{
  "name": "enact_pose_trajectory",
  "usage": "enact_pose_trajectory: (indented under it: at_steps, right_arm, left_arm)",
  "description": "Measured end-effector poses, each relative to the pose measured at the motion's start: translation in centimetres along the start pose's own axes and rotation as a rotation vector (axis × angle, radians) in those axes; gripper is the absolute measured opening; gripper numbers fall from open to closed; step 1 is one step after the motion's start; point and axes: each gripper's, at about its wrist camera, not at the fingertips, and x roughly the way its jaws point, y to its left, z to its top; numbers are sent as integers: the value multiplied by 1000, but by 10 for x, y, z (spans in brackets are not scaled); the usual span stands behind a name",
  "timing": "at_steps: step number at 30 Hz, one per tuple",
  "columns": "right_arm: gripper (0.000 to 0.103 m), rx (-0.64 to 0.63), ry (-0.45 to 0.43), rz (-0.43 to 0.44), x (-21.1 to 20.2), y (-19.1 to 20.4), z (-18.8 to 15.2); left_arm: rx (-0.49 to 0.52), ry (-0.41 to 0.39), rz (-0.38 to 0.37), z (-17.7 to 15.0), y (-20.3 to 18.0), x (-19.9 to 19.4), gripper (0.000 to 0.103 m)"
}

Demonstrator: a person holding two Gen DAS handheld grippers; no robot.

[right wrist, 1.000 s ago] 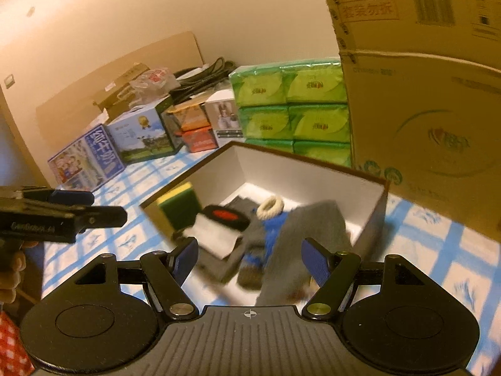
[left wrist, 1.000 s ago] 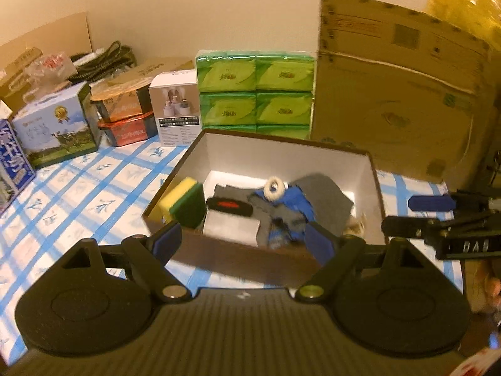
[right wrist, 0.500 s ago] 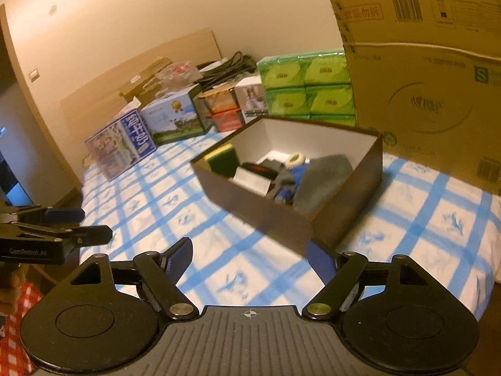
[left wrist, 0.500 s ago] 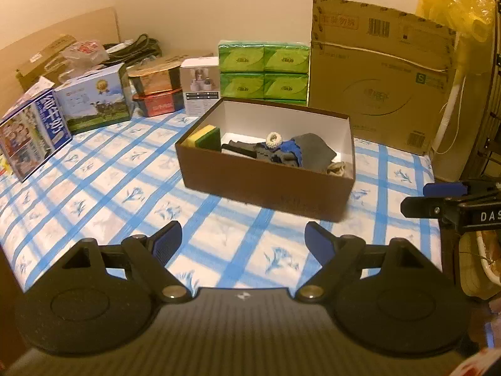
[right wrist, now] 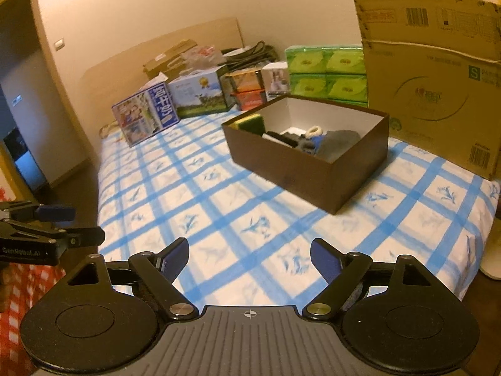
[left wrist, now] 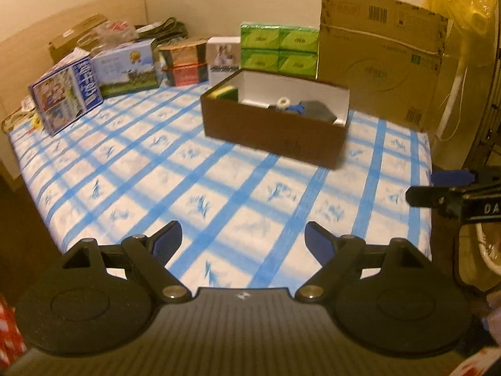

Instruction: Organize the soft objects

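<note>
The bed (left wrist: pixel 219 206) carries a blue-checked white cover. A brown open box (left wrist: pixel 272 128) sits toward its far right corner. Printed cartons (left wrist: pixel 94 78), green tissue packs (left wrist: pixel 278 48) and a large cardboard carton (left wrist: pixel 379 59) line the far edge.

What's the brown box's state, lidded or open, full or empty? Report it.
Open and partly filled. The brown box has no lid on top; a yellow-green sponge, a grey cloth and other small items lie inside, below its rim.
</note>
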Motion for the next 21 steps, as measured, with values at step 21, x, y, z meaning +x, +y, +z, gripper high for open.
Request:
enact_pose_trajectory:
  at_steps: [21]
  right_arm:
    - [85,-57,61,9,-35,33,-77]
  left_arm:
    - [-44,49,-14,-87,-19,-42,84]
